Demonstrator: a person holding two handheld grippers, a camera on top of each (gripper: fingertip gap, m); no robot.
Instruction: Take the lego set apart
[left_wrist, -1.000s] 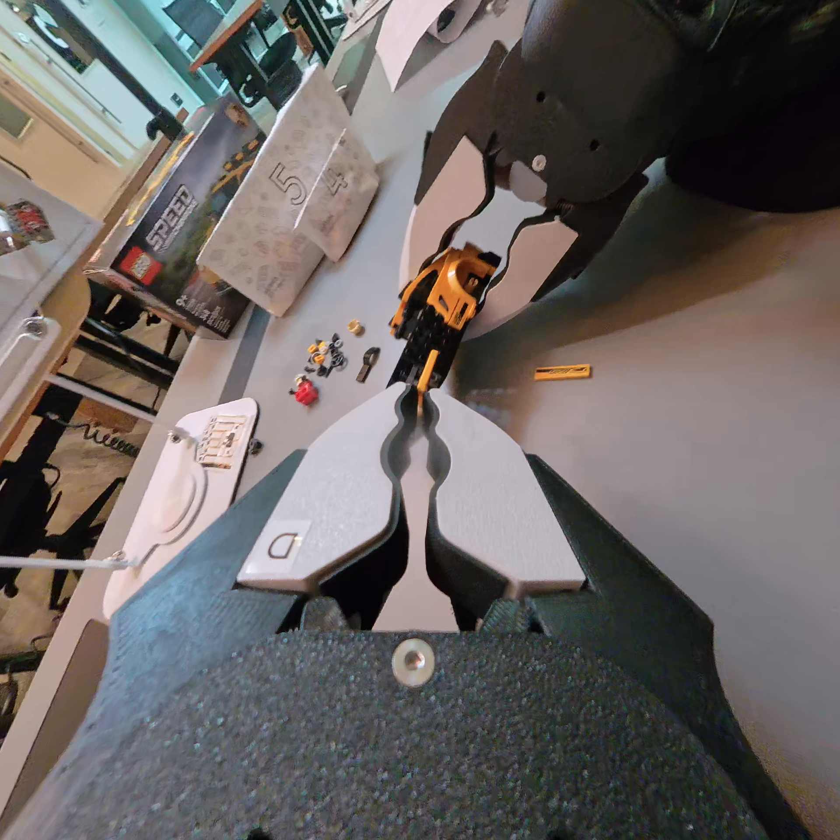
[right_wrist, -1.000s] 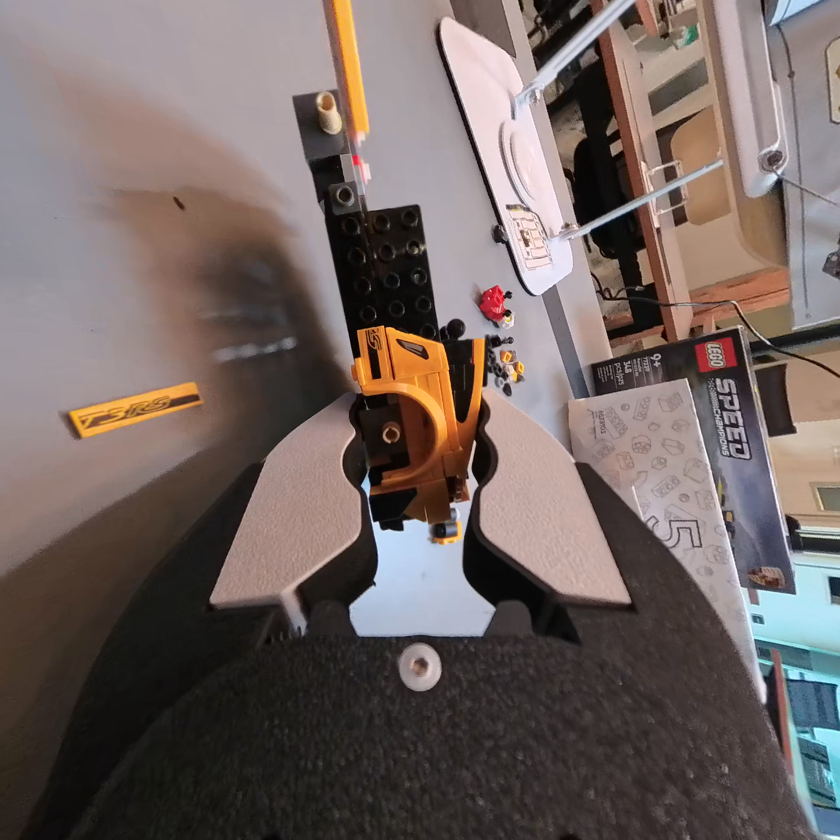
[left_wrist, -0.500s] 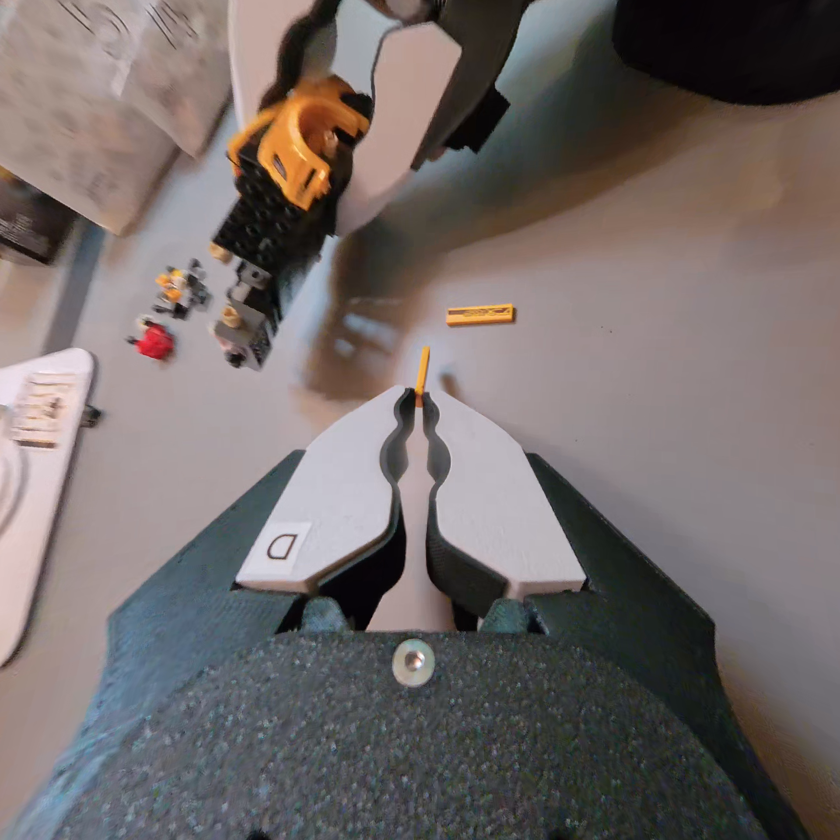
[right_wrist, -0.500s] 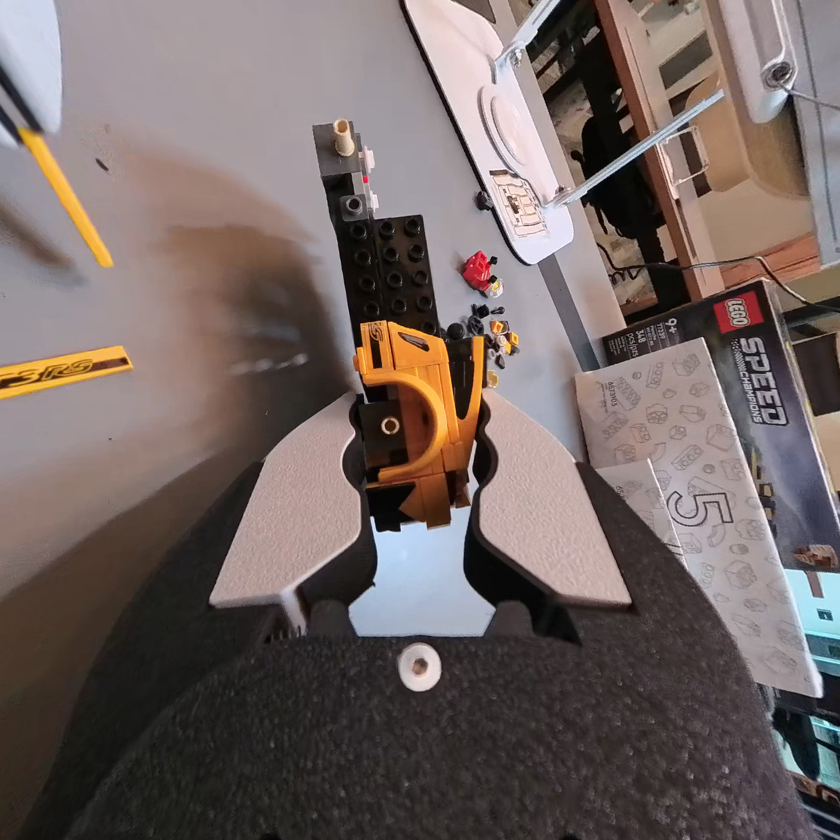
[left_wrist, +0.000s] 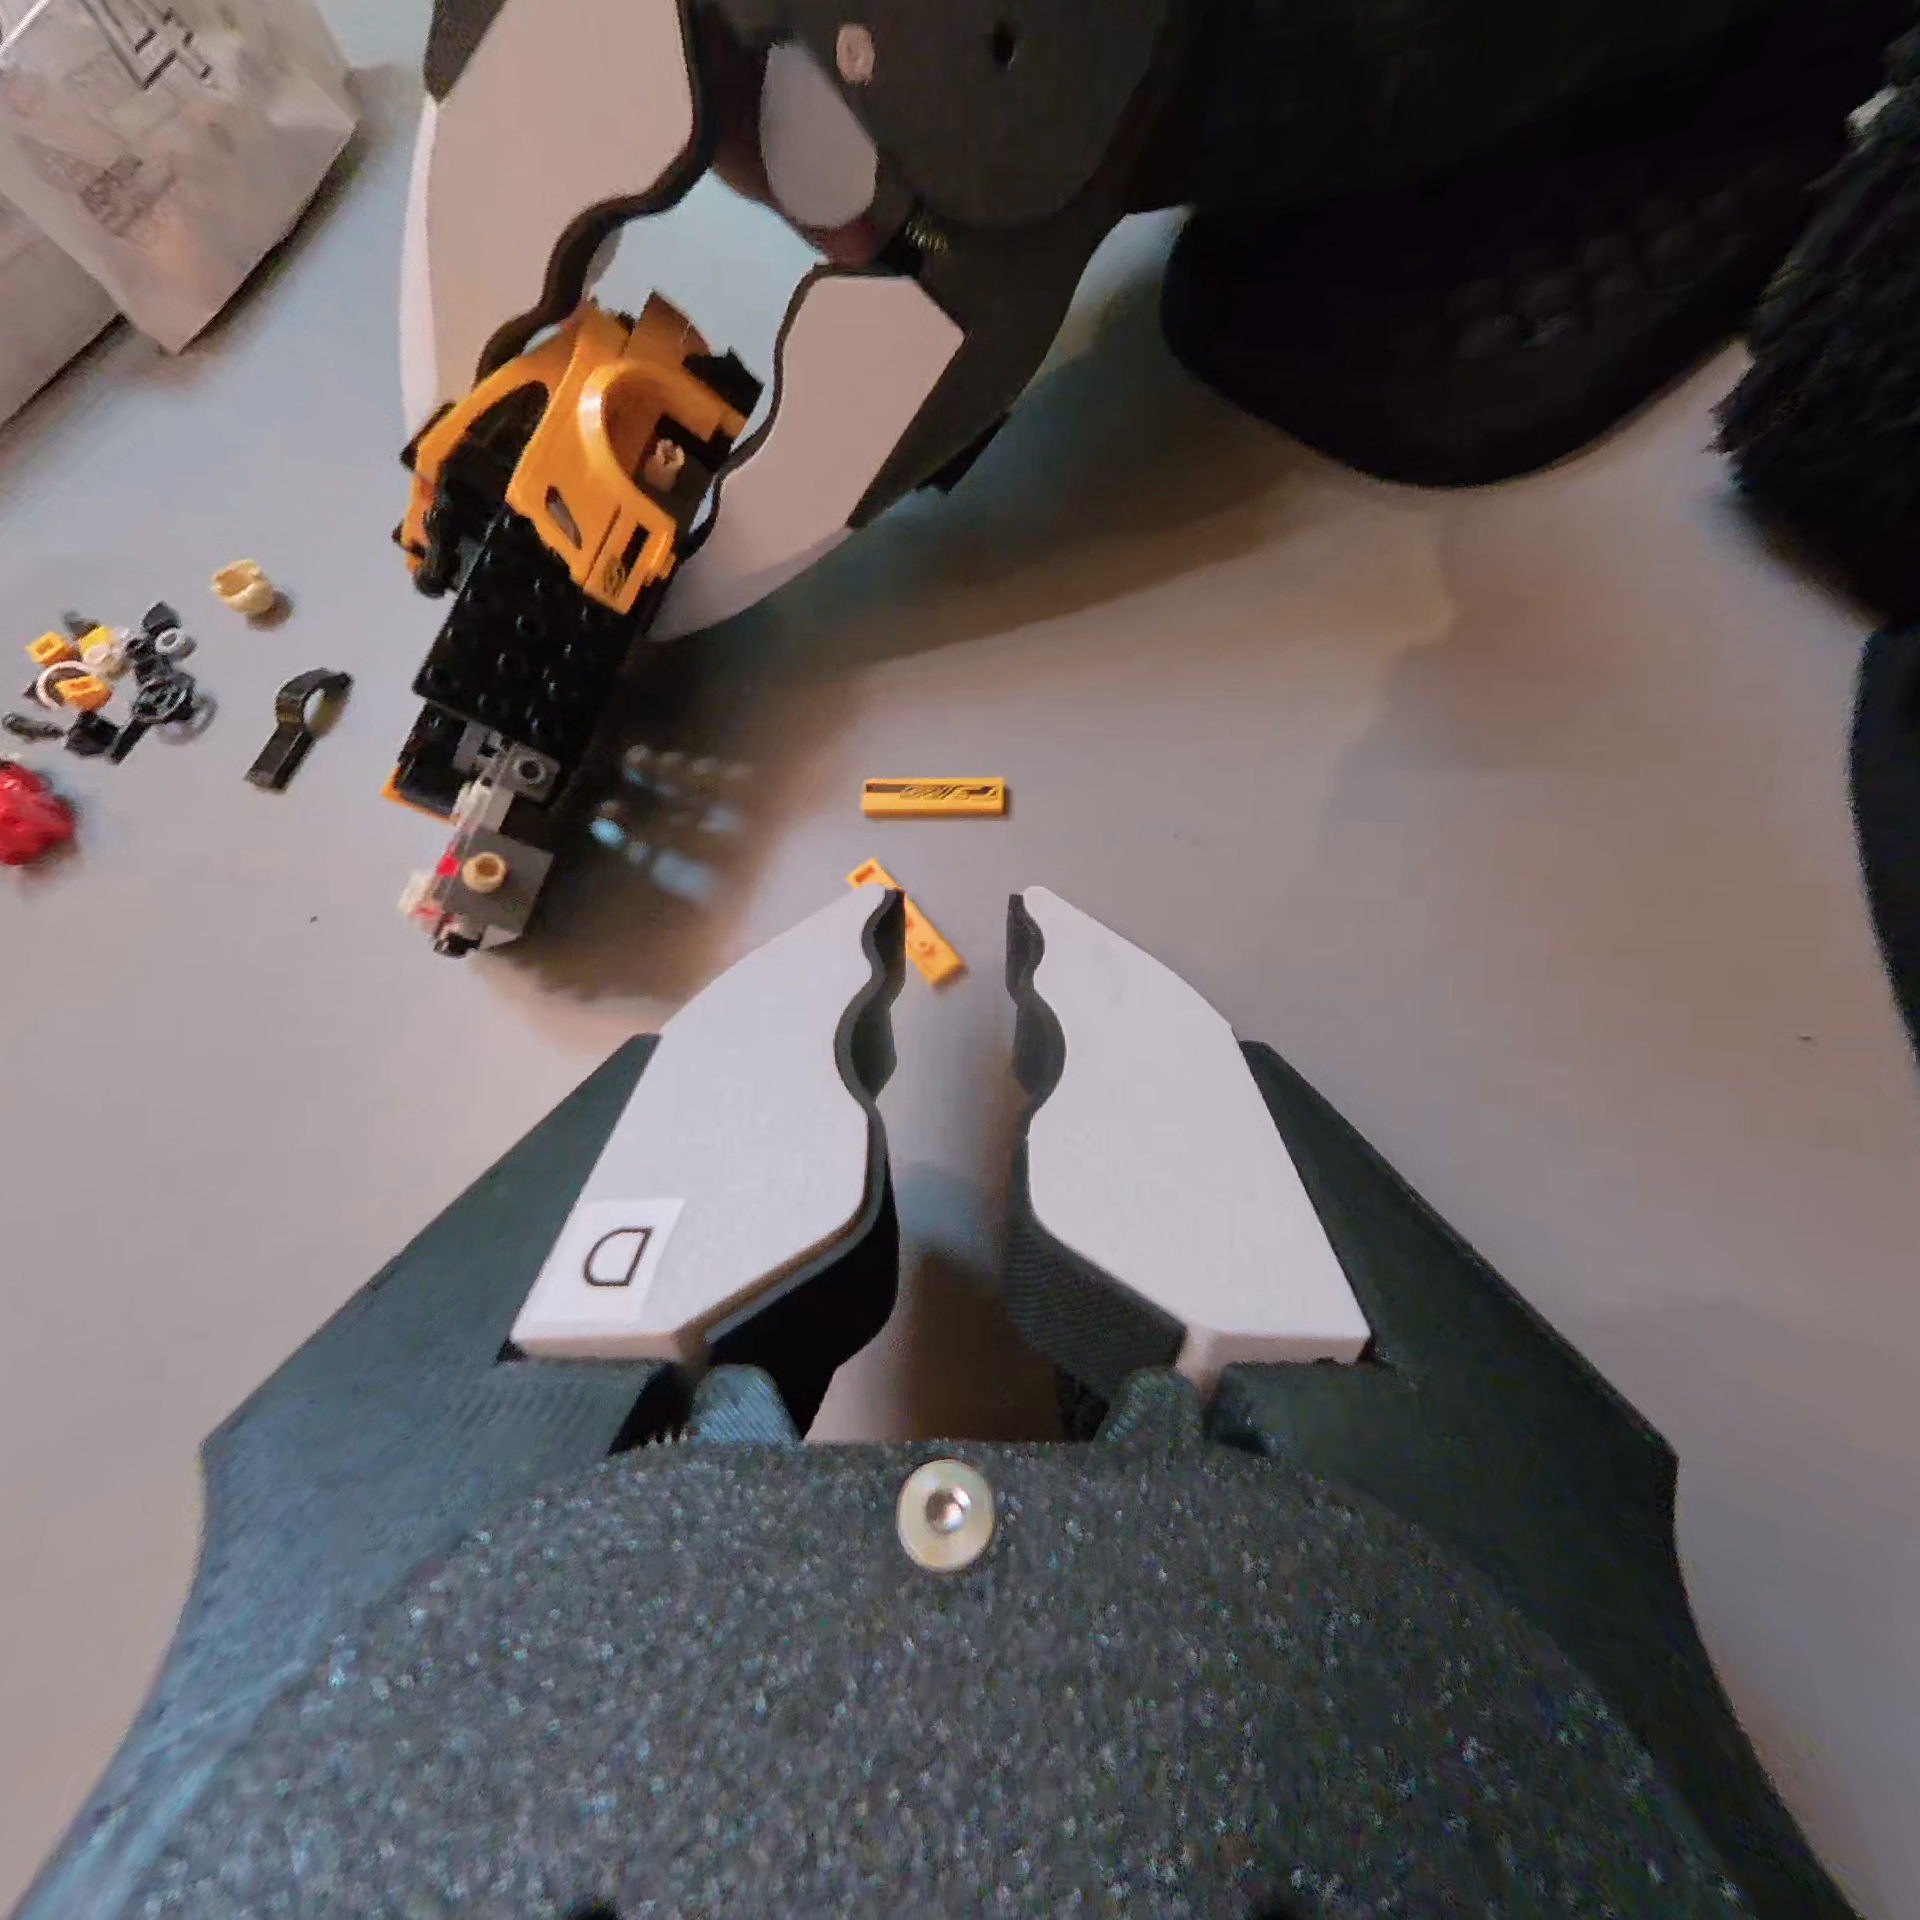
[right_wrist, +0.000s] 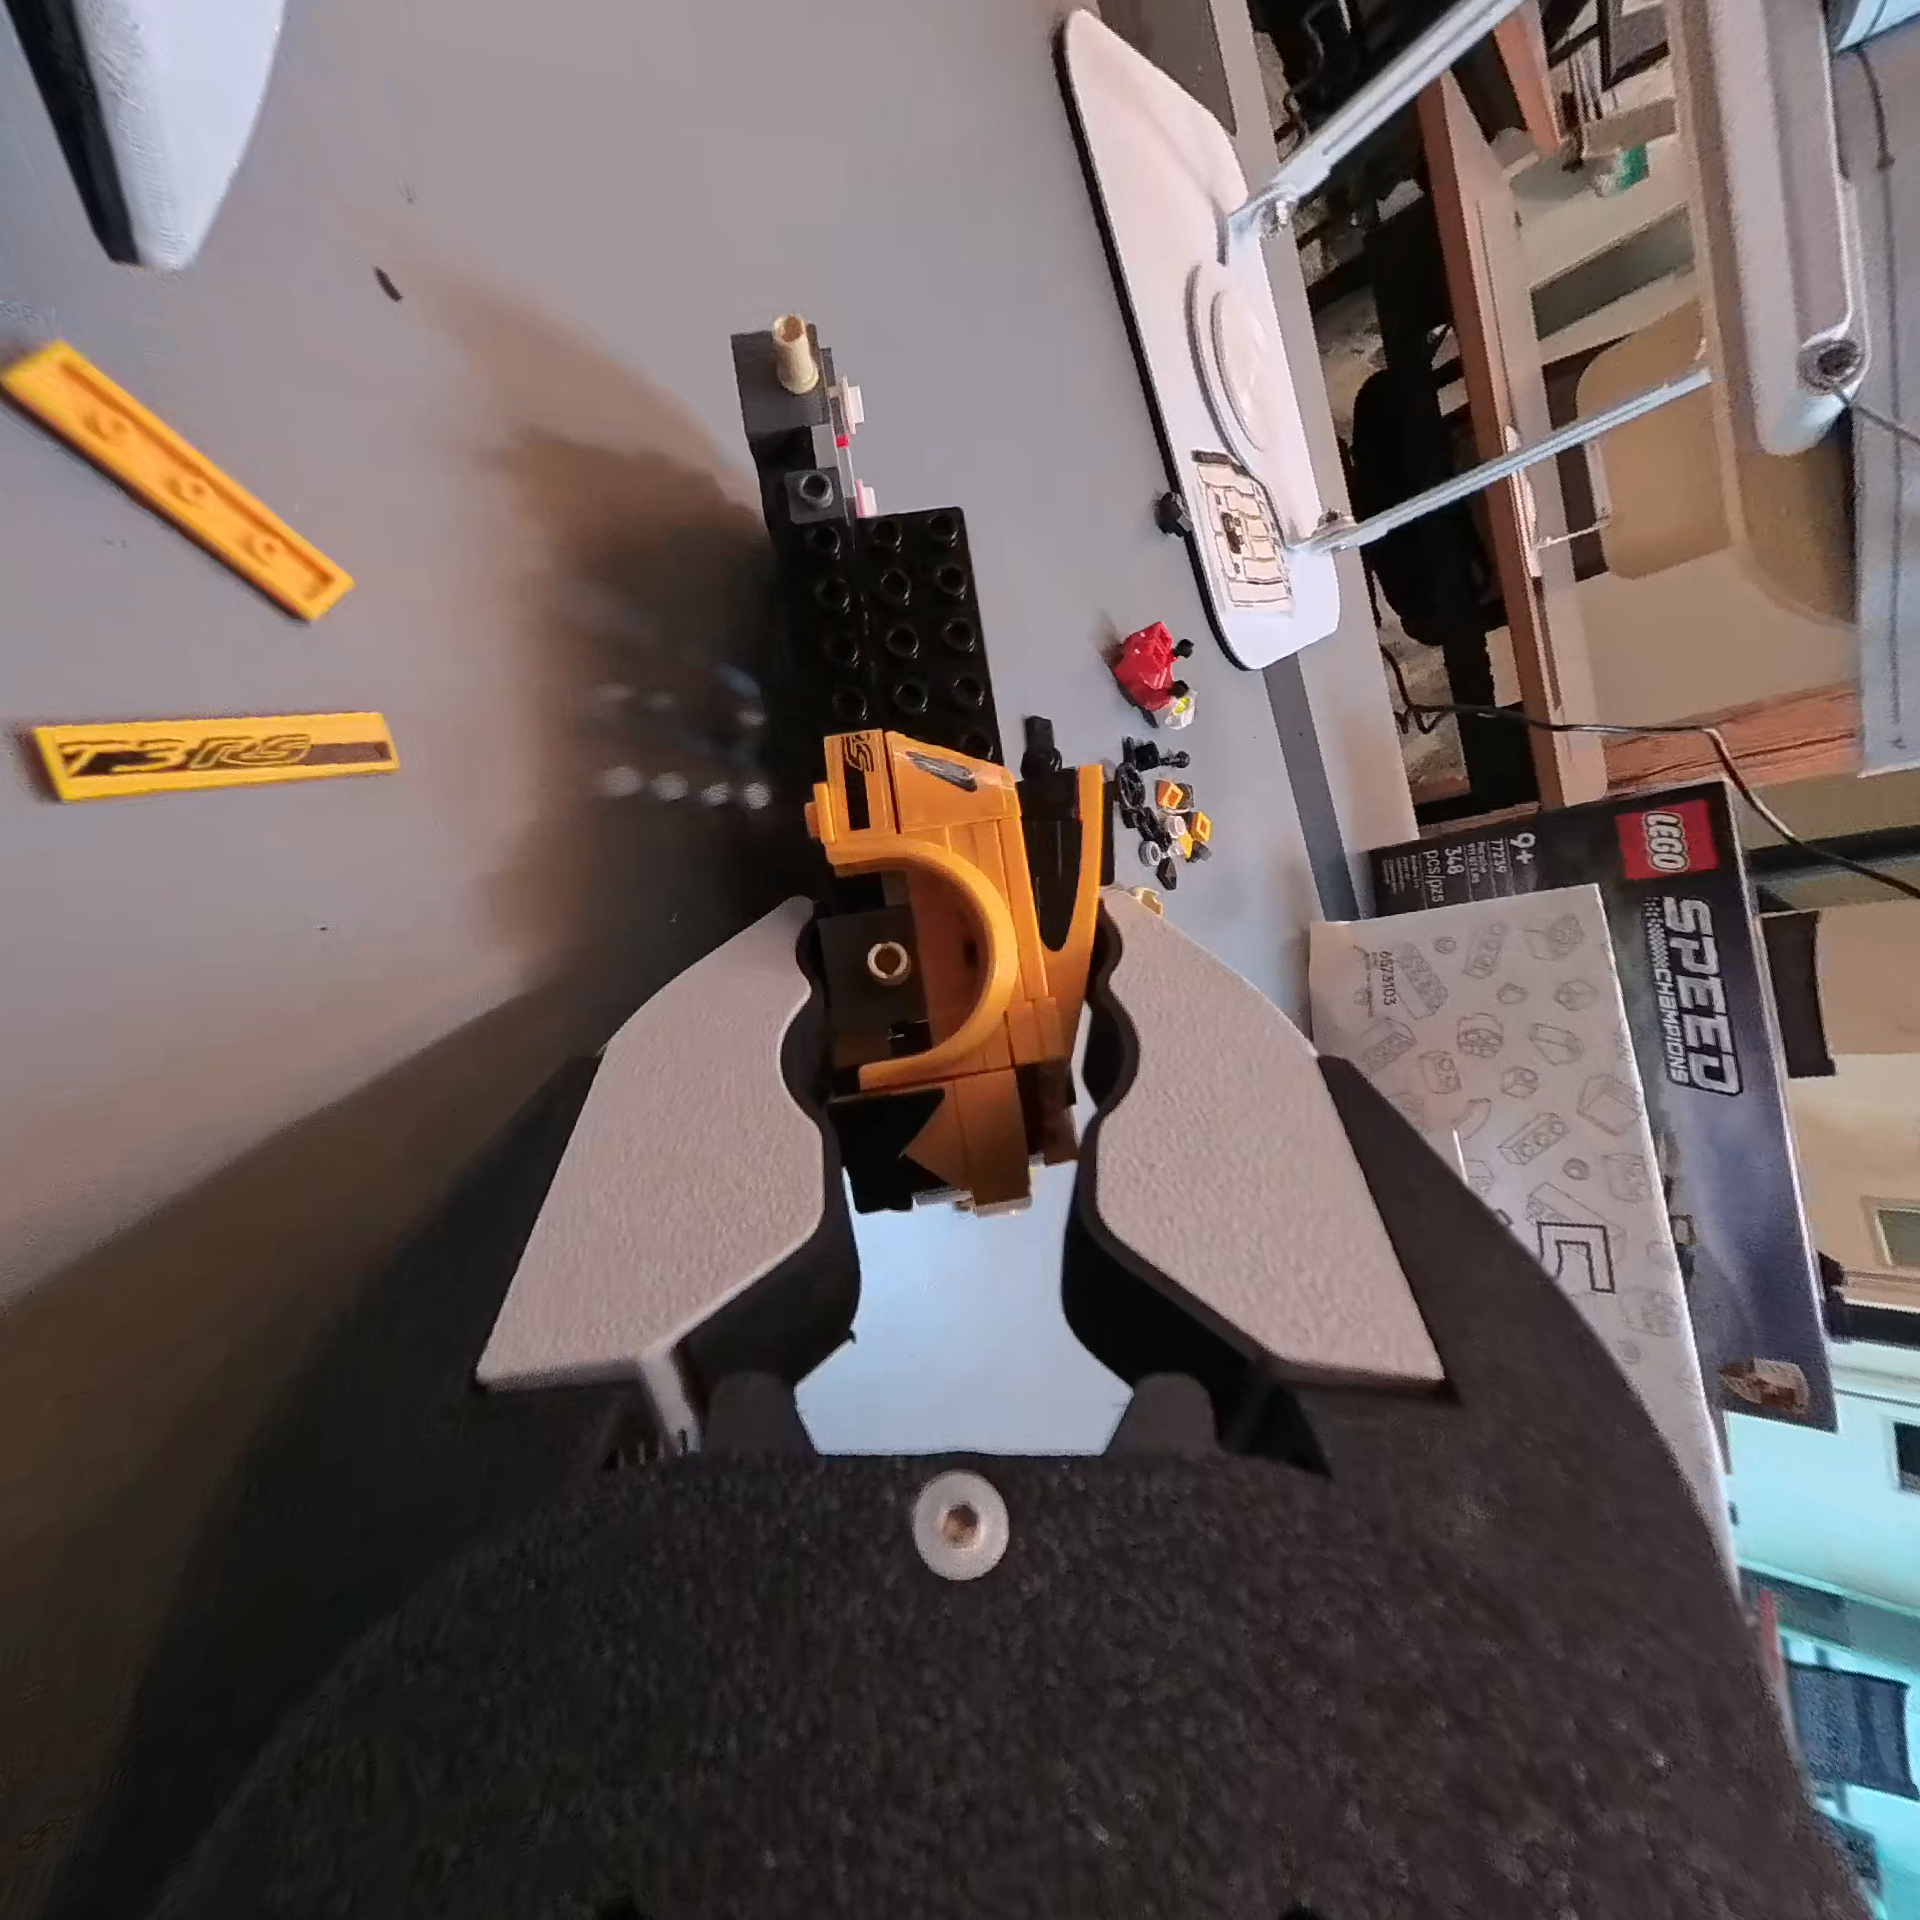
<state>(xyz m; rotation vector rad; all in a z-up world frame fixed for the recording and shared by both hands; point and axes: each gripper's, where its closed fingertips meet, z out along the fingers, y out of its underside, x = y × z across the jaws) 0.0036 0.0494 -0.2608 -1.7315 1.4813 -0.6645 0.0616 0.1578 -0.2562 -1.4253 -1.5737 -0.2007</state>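
Note:
A half-dismantled orange and black lego car (right_wrist: 935, 883) lies on the grey table, and it also shows in the left wrist view (left_wrist: 540, 582). My right gripper (right_wrist: 951, 935) is shut on its orange end; it shows as the black gripper in the left wrist view (left_wrist: 644, 384). My left gripper (left_wrist: 951, 914) is open and empty just above the table. A thin orange strip (left_wrist: 914, 930) lies flat between its fingertips, underside up; it also shows in the right wrist view (right_wrist: 177, 483). A second orange strip with markings (left_wrist: 933, 797) lies just beyond, also in the right wrist view (right_wrist: 213, 755).
A pile of small loose pieces (left_wrist: 104, 675), a black clip (left_wrist: 296, 722), a tan stud (left_wrist: 244, 587) and a red piece (left_wrist: 31, 826) lie left of the car. Printed paper bags (right_wrist: 1496, 1060), the set's box (right_wrist: 1704, 935) and a white lamp base (right_wrist: 1195, 343) stand along the table's edge.
My left gripper pulled the thin orange strip off the car, carried it away to the right, then opened and dropped it on the table. My right gripper kept its hold on the car.

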